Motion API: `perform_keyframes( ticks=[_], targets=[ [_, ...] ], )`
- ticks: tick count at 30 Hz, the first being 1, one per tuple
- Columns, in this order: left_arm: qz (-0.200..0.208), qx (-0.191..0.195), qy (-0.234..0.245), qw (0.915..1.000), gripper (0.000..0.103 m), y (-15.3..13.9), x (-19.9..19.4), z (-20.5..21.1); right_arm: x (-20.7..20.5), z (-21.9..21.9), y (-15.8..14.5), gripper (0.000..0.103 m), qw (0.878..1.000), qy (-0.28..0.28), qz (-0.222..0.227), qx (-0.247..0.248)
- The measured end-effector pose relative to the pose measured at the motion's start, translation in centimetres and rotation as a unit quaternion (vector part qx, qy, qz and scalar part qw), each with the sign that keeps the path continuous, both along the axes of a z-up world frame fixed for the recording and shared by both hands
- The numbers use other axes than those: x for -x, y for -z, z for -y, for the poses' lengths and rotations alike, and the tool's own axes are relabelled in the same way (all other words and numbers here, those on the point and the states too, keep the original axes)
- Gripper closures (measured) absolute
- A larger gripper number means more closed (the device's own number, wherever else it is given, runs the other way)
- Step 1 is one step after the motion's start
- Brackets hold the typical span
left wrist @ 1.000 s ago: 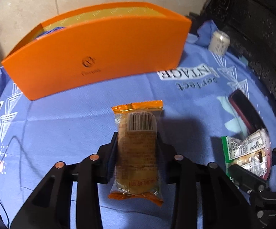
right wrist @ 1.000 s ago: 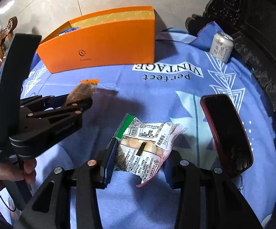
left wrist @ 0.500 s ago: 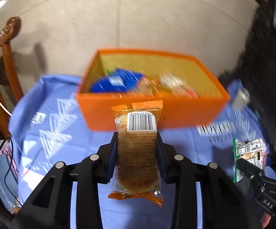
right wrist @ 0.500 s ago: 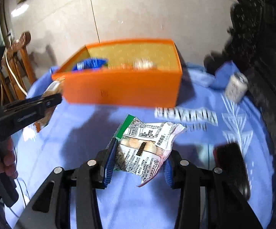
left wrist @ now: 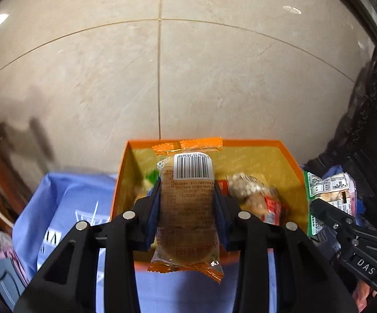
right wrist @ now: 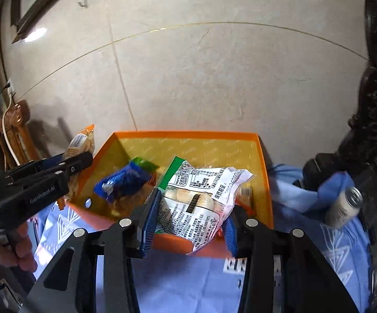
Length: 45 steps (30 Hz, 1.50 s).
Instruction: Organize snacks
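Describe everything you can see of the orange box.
The orange box is an open, lidless rectangular carton, cardboard by its look, with bright orange walls and a yellow-gold patterned lining. It sits upright on the blue printed cloth. Several snack packets lie inside, among them a blue packet. Neither gripper touches it.

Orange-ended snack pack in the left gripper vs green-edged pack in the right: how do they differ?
The orange-ended pack holds one long brown piece, gripped lengthwise; the green-edged pack holds several pale round pieces and sits skewed. The first has crimped orange ends and a barcode label; the second is white with dense black print, a green edge and a pink one. Shared: each is clamped between a gripper's fingers, left gripper and right gripper, above the orange box.
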<state>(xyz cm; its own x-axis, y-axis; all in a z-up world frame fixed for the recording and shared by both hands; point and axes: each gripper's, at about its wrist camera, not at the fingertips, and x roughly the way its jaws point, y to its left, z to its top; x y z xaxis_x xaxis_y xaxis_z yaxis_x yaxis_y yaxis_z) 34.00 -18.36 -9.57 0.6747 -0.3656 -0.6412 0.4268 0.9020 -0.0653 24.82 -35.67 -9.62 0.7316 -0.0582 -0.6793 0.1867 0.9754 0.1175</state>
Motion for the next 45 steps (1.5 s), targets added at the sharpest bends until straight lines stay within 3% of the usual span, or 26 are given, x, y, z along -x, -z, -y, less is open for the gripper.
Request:
perform_keyframes(
  ticks=[7, 15, 17, 20, 21, 24, 26, 29, 36, 45],
  targets=[
    [-0.021, -0.026, 0.002, 0.9994, 0.067, 2.4, -4.1, 2.9, -4.7, 0.4, 1.6, 0.059, 1.000, 0.004, -0.019, 0.005],
    [-0.054, -0.042, -0.003, 0.9977, 0.067, 5.5, -6.1, 3.5, -6.8, 0.1, 4.4, 0.059, 0.999, 0.003, -0.041, -0.003],
    [-0.053, -0.044, -0.007, 0.9976, 0.061, 5.7, -6.4, 3.5, -7.2, 0.1, 4.8, 0.059, 0.999, 0.006, -0.043, -0.002],
    [-0.039, -0.050, -0.014, 0.9979, 0.044, 5.6, -6.2, 3.6, -7.5, 0.1, 5.2, 0.057, 0.999, 0.008, -0.048, 0.001],
    [-0.038, -0.050, -0.016, 0.9979, 0.034, 5.5, -6.2, 3.5, -7.4, 0.2, 5.2, 0.056, 0.999, 0.009, -0.049, -0.002],
    [-0.028, -0.051, -0.025, 0.9980, 0.020, 5.2, -6.1, 3.2, -7.2, 0.1, 5.1, 0.027, 0.999, 0.020, -0.045, 0.001],
    [-0.021, -0.054, -0.034, 0.9978, 0.013, 4.7, -6.1, 2.9, -6.9, 0.2, 4.9, 0.021, 0.999, 0.026, -0.042, 0.002],
    [-0.020, -0.053, -0.042, 0.9975, 0.004, 4.1, -6.0, 2.4, -6.4, 0.3, 4.5, 0.005, 0.999, 0.034, -0.042, 0.001],
    [-0.057, -0.078, -0.039, 0.9945, 0.004, 3.7, -5.1, 2.2, -5.5, 0.2, 3.4, 0.003, 0.997, 0.046, -0.062, 0.009],
    [-0.027, -0.079, -0.054, 0.9950, 0.004, 1.6, -2.8, 1.0, -3.3, -1.0, 1.7, 0.003, 0.998, 0.035, -0.060, -0.003]
  ],
)
